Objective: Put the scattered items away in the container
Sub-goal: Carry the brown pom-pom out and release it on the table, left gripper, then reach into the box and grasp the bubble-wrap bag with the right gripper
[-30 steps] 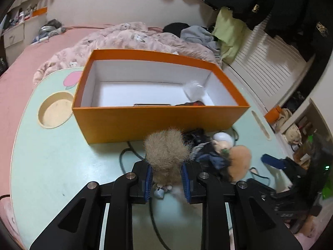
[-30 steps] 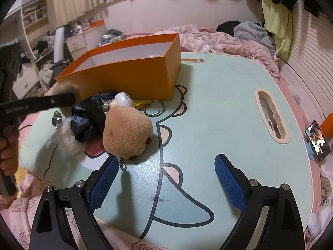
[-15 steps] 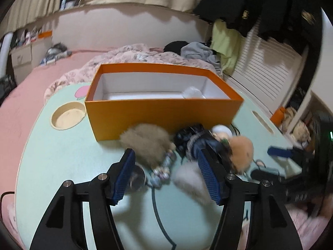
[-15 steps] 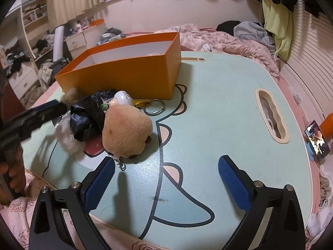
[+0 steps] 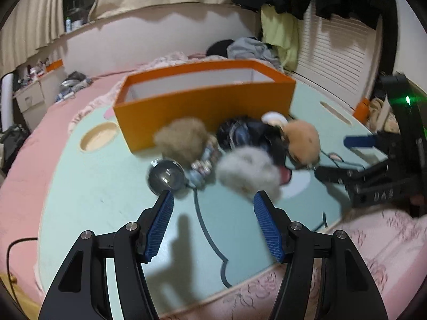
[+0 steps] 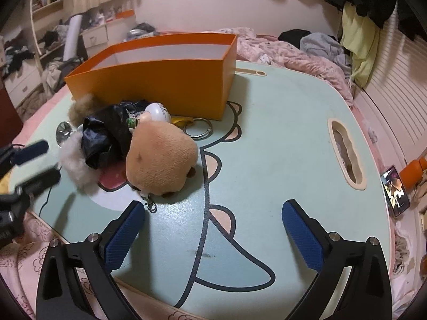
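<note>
Left gripper [image 5: 213, 202] spread wide, holding nothing, over bare table [image 5: 101, 186]. Right gripper [image 6: 213, 213] also wide apart and empty, with open table [image 6: 280, 144] from 12 to 3 o'clock ahead of it.

Orange box [image 6: 170, 85] sits at 11 o'clock in the right view, open top, near wall facing the pile. The clutter lies bunched against that wall: tan plush [image 6: 160, 160] just ahead of the right gripper's left finger, black crumpled item [image 6: 104, 136] touching it at 10 o'clock, white pompom [image 5: 248, 170] just beyond the left gripper's right finger, brown pompom [image 5: 181, 138] against the box, glass ball [image 5: 166, 177] at its 11 o'clock.

Table edge runs close under both grippers, pink bedding [image 5: 373, 240] below. Cut-out slot [image 6: 347, 154] at 2 o'clock.

Right gripper body carries lettering in the left view, too blurred to read.
</note>
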The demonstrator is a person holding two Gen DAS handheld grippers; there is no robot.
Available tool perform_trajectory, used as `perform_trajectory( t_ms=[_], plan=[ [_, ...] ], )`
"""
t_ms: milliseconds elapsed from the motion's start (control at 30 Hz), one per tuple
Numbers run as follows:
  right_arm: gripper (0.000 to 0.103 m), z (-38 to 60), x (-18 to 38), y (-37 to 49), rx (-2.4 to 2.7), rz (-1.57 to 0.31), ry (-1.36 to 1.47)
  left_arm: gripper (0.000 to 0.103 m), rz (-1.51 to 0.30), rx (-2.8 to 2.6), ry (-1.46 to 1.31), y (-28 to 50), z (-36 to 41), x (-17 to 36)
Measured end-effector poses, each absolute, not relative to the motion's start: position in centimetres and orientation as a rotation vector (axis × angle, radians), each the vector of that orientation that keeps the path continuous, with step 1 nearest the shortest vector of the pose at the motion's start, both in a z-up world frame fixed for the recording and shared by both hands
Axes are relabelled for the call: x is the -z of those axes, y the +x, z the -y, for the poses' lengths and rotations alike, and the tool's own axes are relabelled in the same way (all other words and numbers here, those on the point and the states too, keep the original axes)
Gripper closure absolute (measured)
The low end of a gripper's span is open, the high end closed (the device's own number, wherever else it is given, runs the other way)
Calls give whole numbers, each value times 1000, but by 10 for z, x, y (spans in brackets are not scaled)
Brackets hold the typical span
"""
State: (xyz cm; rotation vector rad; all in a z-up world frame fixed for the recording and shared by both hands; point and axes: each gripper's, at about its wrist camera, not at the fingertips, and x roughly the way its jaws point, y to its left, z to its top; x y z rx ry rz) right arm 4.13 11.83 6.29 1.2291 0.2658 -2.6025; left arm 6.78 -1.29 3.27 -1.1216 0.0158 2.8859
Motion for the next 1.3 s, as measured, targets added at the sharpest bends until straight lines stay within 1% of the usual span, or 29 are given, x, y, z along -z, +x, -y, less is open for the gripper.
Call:
perform_trajectory(
  t_ms=[100,200,233,300,433,467,533,567,1300],
  plan=[
    [0,-119,-62,41,2601,-277,1232,40,-14,-2865,-1174,62,11,-24],
    [0,-119,-61,40,2592,-287,1225,39,2,-2863,-1171,62,12,-23],
    [0,-119,-61,39,2589,-288,1224,37,0,-2859,-1167,62,11,-22],
    [0,-119,-61,39,2586,-292,1217,18,0,-2857,-1169,62,11,-20],
    [0,-119,-61,37,2575,-298,1215,15,4,-2867,-1153,62,10,-18],
    [0,-119,-61,37,2572,-301,1209,13,3,-2867,-1152,61,10,-17],
    [0,-120,-61,37,2565,-305,1192,2,4,-2864,-1166,60,10,-16],
    [0,-119,-61,37,2562,-308,1188,0,4,-2861,-1171,59,10,-15],
    [0,-116,-62,37,2559,-313,1160,0,8,-2865,-1162,59,9,-18]
  ],
)
